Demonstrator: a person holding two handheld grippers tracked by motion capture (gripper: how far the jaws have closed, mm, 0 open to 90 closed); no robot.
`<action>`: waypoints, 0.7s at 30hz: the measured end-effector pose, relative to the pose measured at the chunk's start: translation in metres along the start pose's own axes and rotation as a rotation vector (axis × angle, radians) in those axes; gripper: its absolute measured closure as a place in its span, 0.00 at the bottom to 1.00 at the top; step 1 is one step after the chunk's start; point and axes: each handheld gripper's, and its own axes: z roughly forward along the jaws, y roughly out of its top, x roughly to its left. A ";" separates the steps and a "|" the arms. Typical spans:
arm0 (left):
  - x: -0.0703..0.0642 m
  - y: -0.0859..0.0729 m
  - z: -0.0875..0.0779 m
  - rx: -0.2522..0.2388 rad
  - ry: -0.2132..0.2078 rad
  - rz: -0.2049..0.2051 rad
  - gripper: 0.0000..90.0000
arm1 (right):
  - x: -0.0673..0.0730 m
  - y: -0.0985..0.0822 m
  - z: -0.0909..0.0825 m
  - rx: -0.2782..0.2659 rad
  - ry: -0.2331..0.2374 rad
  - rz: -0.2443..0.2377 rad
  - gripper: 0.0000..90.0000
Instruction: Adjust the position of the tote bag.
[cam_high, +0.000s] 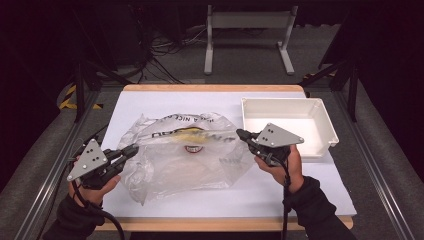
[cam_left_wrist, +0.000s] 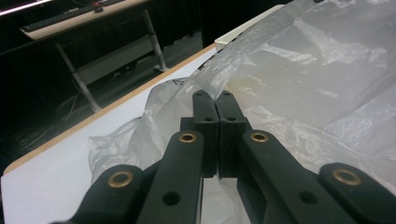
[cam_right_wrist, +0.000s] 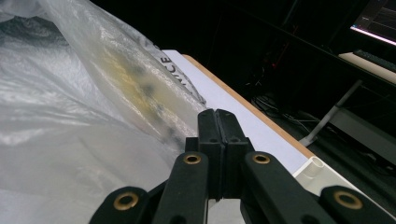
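Plastic bag (cam_high: 187, 152): stretched over tabletop (cam_high: 300, 192), pinched by closed left gripper (cam_high: 131, 149) and right gripper (cam_high: 241, 134). Tray (cam_high: 320, 107) unfilled; progress judged early.

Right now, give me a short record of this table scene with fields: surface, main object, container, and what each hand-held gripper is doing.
surface: white sheet over a wooden-edged table
main object: crumpled translucent plastic bag with dark lettering and a yellow patch, lying mid-table
container: empty white rectangular plastic bin, at the table's far right, apart from the bag
left hand-held gripper: jaws shut, pinching the bag's left edge
right hand-held gripper: jaws shut at the bag's right edge
bag state: held between both, partly lifted
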 end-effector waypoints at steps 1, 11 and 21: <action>0.000 0.001 0.000 -0.005 0.000 -0.006 0.99 | 0.000 0.001 0.000 -0.002 -0.001 0.003 1.00; 0.009 0.004 0.007 -0.012 0.027 -0.013 0.99 | -0.006 0.013 0.000 0.000 -0.029 -0.012 1.00; 0.019 0.006 0.016 -0.008 0.035 -0.030 0.99 | -0.013 0.020 0.013 0.009 -0.037 -0.010 1.00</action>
